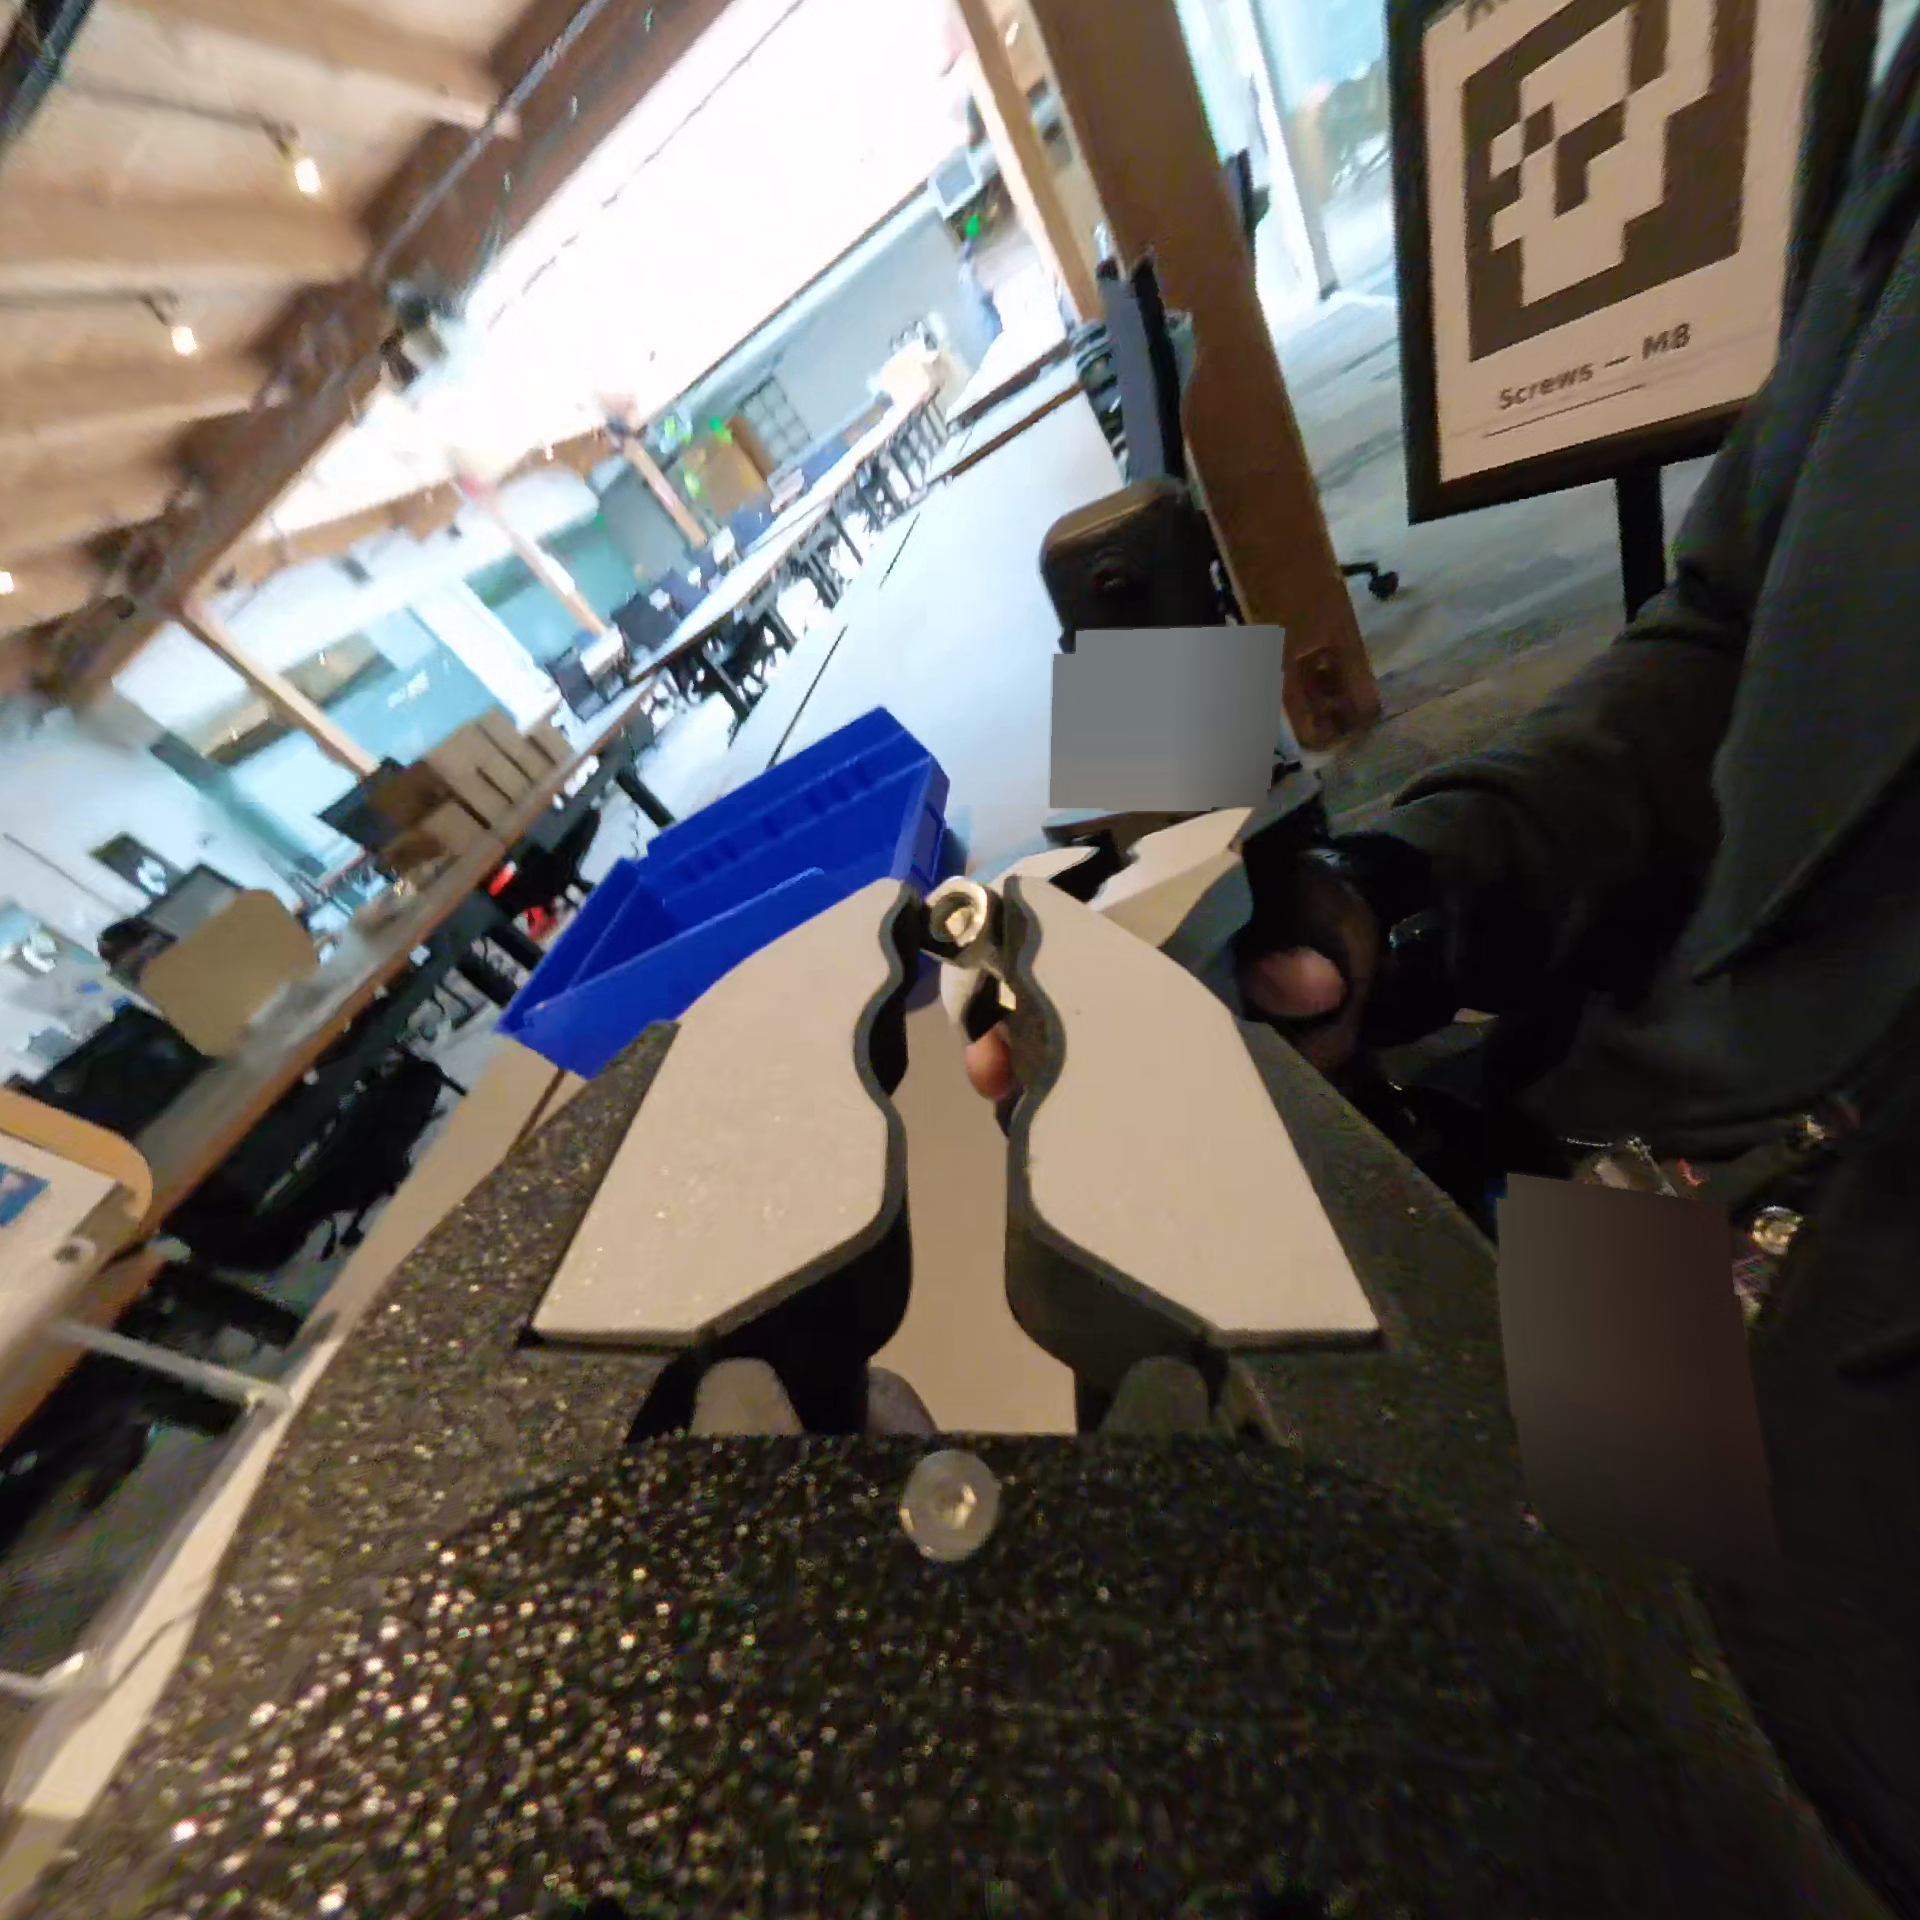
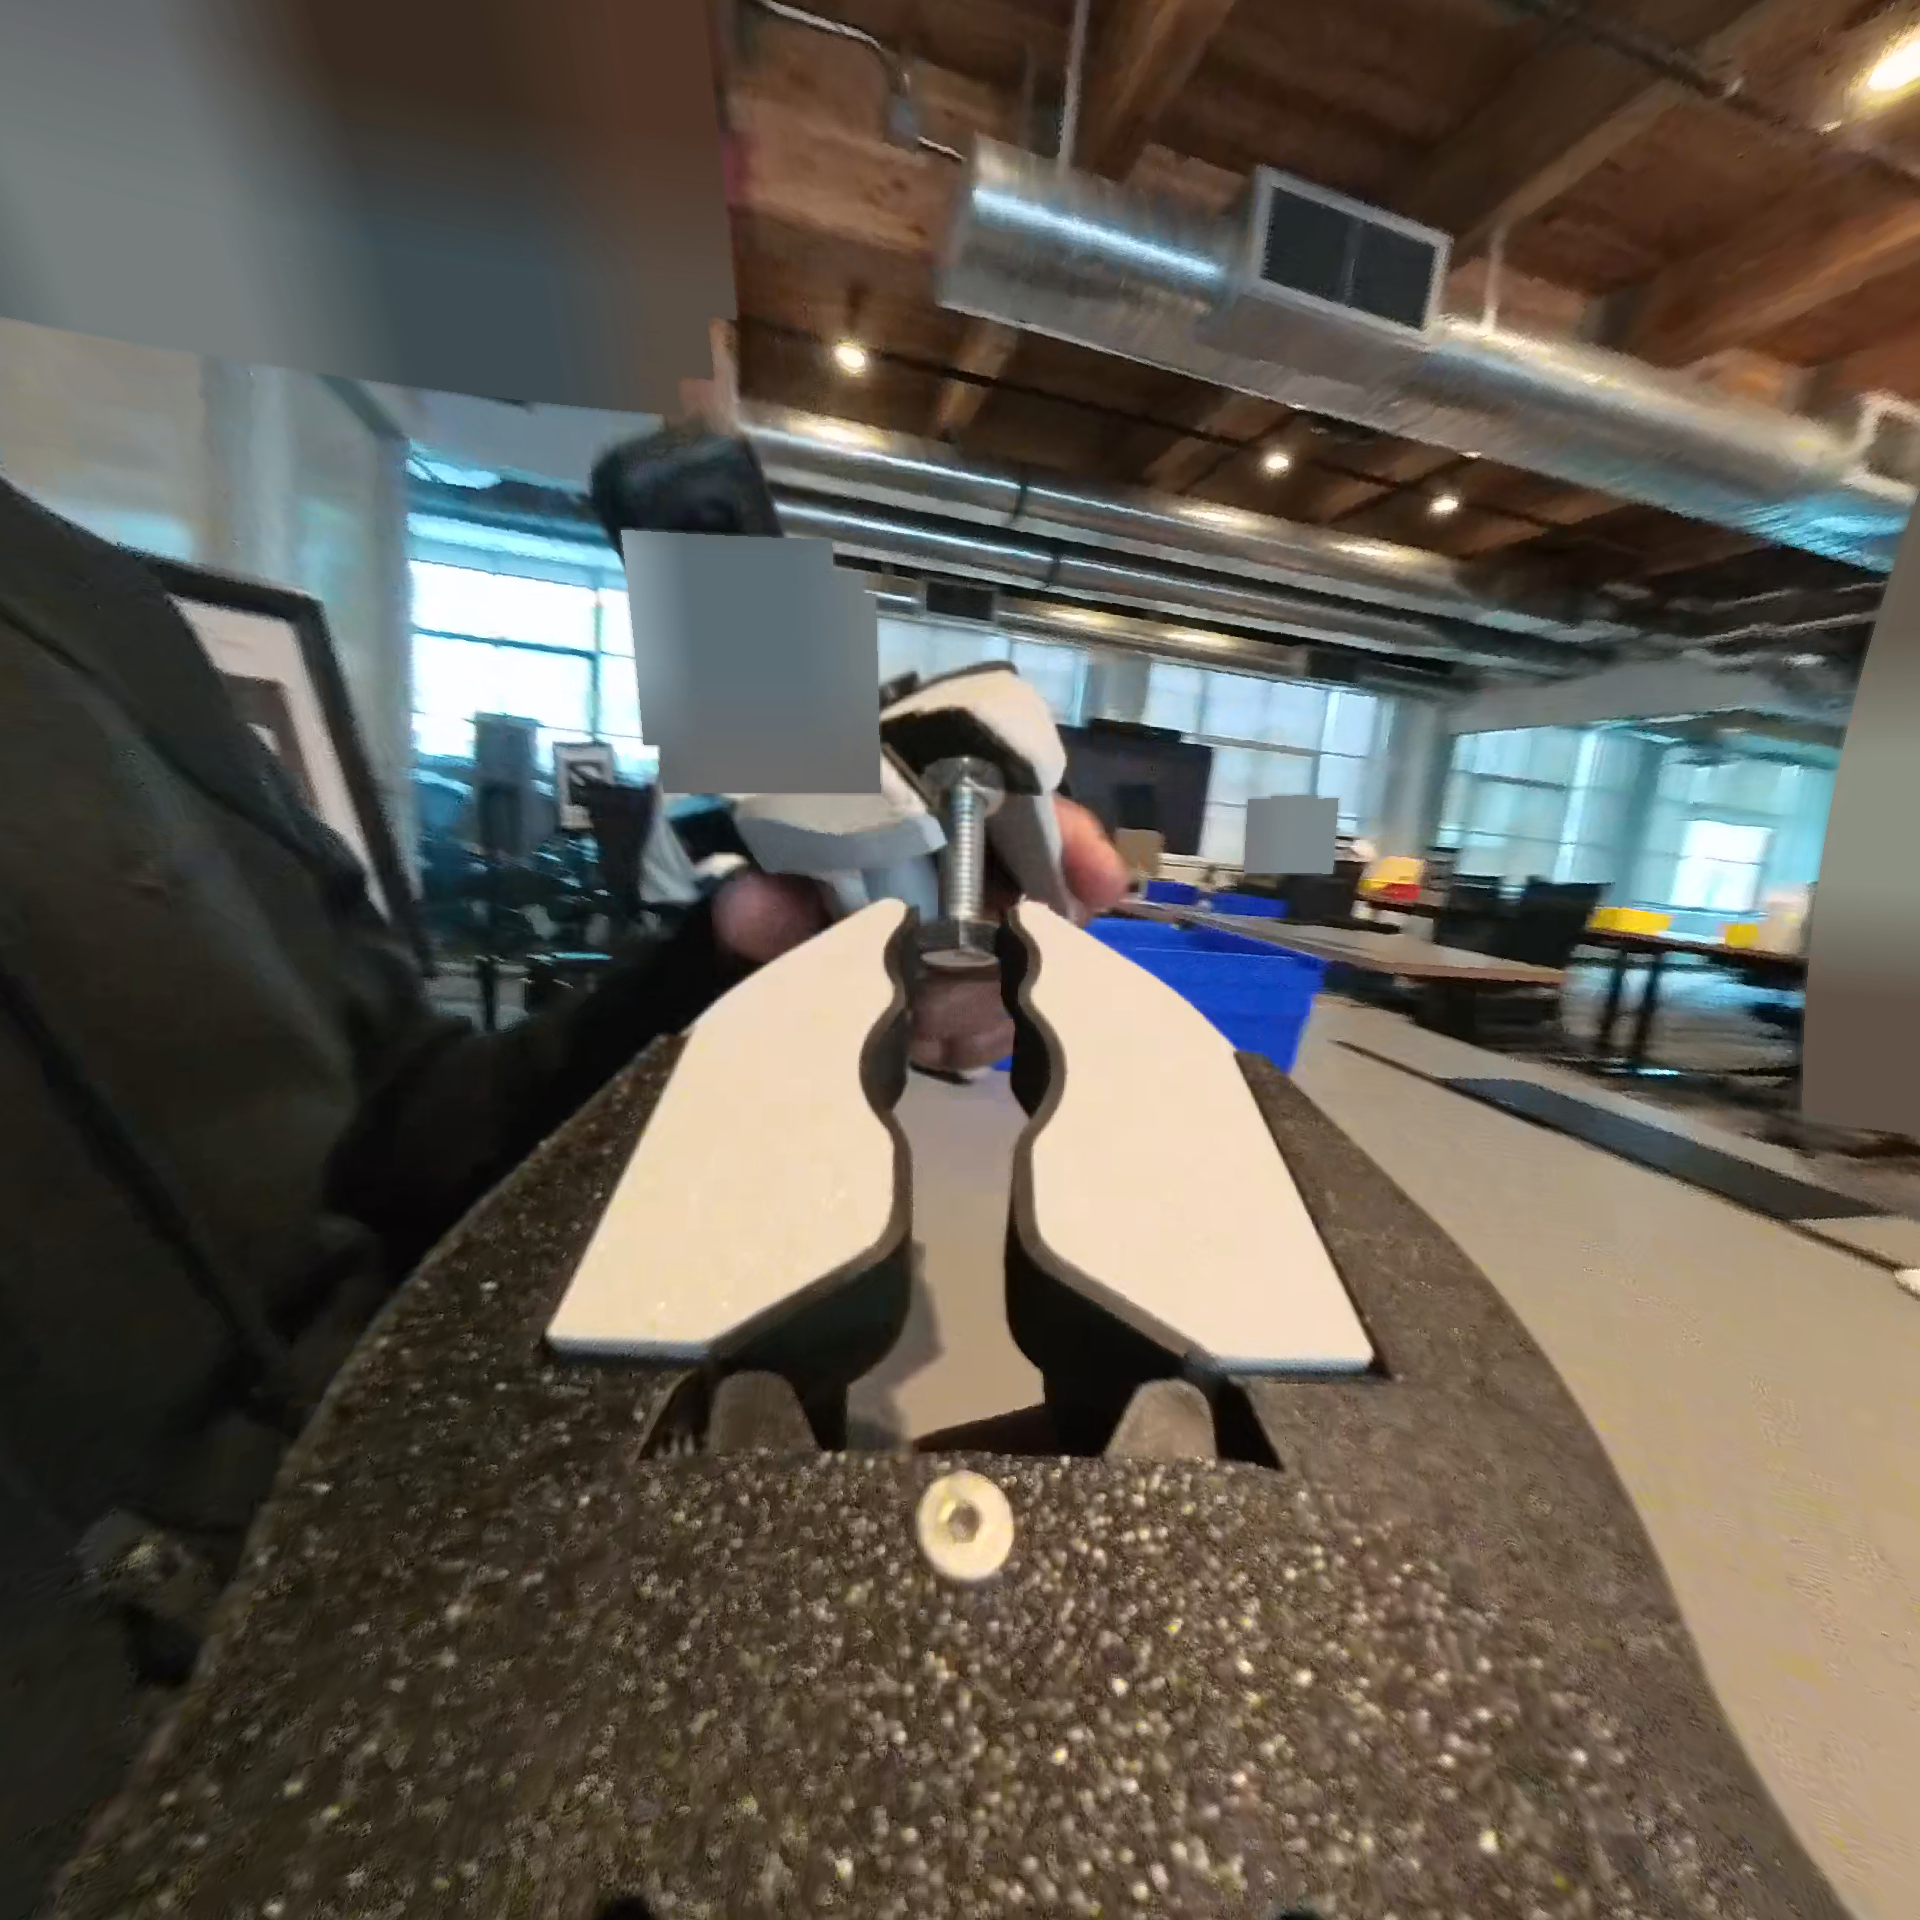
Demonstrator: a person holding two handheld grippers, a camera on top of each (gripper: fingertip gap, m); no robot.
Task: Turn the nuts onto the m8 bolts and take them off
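My left gripper (image 1: 961,902) is shut on the head of a silver M8 bolt (image 1: 956,923), which faces the left wrist camera. In the right wrist view the bolt (image 2: 961,847) stands upright, with its head up in the left gripper's grey fingers (image 2: 1013,727). My right gripper (image 2: 956,940) is shut on a nut (image 2: 954,932) at the lower end of the thread. Both grippers are held up in the air, tip to tip. The right gripper's grey fingers (image 1: 1174,862) show just behind the bolt in the left wrist view. The nut is hidden there.
Blue bins (image 1: 790,883) (image 2: 1226,982) stand on the grey table (image 2: 1662,1351) beyond the grippers. A framed marker board on a stand (image 1: 1590,239) is at the back right. The person's dark sleeve (image 1: 1714,831) (image 2: 208,987) fills one side of each view. The tips of both grippers are at nearly the same place.
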